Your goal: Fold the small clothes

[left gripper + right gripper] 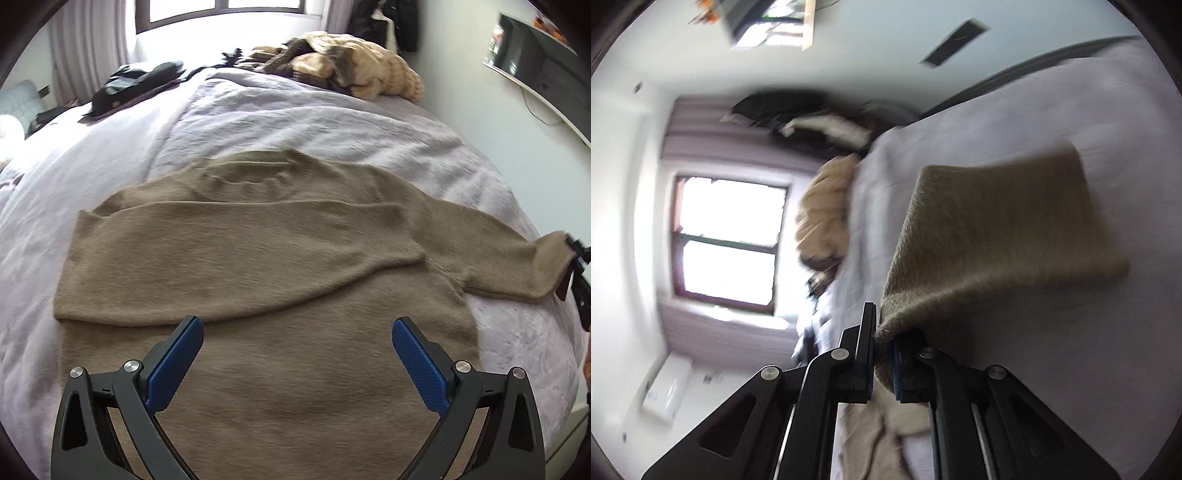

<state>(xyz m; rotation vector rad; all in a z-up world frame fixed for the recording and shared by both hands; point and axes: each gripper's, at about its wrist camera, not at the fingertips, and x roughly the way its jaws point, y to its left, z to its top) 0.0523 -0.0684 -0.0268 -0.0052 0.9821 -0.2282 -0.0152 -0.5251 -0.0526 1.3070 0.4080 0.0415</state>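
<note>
Lilac bedding covers the bed under a bright window. Over it, the left hand-held gripper hangs with its blue pads spread wide and empty above the sweater's hem. One sleeve lies folded across the chest. At three o'clock, the right hand-held gripper pinches the other sleeve by its cuff. A tan blanket sits at twelve o'clock, dark clothes at ten.
</note>
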